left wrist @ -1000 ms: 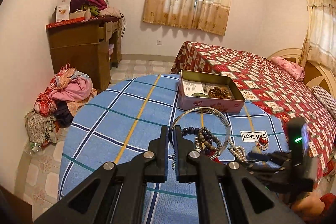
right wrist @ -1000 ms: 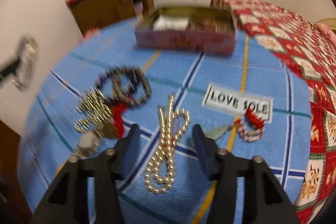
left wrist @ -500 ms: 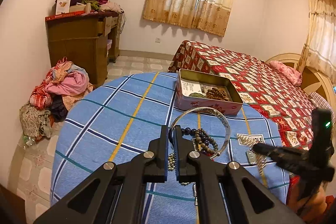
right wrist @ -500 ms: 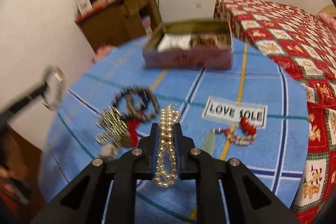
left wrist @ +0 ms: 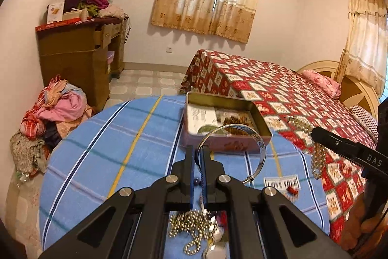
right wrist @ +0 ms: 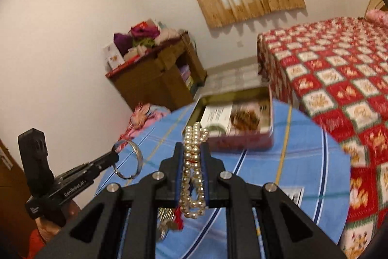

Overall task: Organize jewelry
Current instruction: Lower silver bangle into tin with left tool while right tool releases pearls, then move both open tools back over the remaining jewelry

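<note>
My left gripper (left wrist: 198, 154) is shut on a silver bangle (left wrist: 259, 140) and holds it in the air in front of the open pink tin (left wrist: 224, 146). The tin holds a card and brown beads. My right gripper (right wrist: 192, 149) is shut on a pearl necklace (right wrist: 194, 170), lifted above the blue checked tablecloth (right wrist: 303, 152); the tin (right wrist: 240, 145) lies just beyond it. The left gripper with the bangle (right wrist: 135, 152) shows at the left of the right wrist view. The right gripper with the pearls (left wrist: 317, 159) shows at the right of the left wrist view.
Gold beads and other jewelry (left wrist: 194, 229) lie on the cloth below my left gripper, with a small red piece (left wrist: 292, 190) by the "LOVE SOLE" label (left wrist: 281, 183). A bed (left wrist: 291, 94) stands right of the table, a wooden cabinet (left wrist: 72, 55) and clothes pile (left wrist: 53, 108) left.
Both grippers have risen off the table and moved toward the tin. The right gripper closed on the pearl necklace and lifted it. The left one keeps the bangle.
</note>
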{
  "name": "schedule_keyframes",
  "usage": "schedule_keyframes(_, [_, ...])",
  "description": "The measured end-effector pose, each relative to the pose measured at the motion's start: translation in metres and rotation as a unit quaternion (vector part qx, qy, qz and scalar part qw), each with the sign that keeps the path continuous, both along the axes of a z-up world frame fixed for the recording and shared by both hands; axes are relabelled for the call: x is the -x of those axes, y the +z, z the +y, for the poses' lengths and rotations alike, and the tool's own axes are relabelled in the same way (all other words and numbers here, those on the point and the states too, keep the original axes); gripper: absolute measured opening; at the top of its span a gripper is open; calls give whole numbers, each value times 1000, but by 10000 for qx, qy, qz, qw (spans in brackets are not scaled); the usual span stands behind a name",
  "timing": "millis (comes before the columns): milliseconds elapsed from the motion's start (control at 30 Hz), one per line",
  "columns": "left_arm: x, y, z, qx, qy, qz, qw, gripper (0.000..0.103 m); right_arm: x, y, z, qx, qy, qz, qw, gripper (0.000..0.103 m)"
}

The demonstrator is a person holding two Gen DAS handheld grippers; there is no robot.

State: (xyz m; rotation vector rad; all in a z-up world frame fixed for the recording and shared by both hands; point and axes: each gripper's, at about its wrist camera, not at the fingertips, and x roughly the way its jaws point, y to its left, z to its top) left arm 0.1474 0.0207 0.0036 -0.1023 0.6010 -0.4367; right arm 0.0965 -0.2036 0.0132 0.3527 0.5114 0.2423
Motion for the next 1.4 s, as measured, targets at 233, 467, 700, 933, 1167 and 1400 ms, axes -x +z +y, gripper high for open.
schedule_keyframes(233, [-59,-4,-33,27,-100,18,9999,3,-74,-9,-16,-156,-373,-84,9991,16])
schedule_keyframes(467, [-114,-23,-65,-33,-130,156,9998,3,-143,-49,-31,-656,-582,399,9954,16])
schedule_keyframes(700, [-154,-50,-89,-449,-89,445,9980,7,-143,-61,-49,-1168,-671,261,9905,33])
schedule_keyframes(933, [-139,-29,-74,-370,-36,322,9988,51,-93,-25,-61,-827,-1459,-222,9856,44])
schedule_keyframes(1167, [-81,-15,-25,-215,442,205,9986,71,-36,-26,-27,72,-1454,-240,9891,79])
schedule_keyframes(1400, [-11,-31,5,-475,744,235,9958,71,0,-46,11,817,-980,187,9917,96])
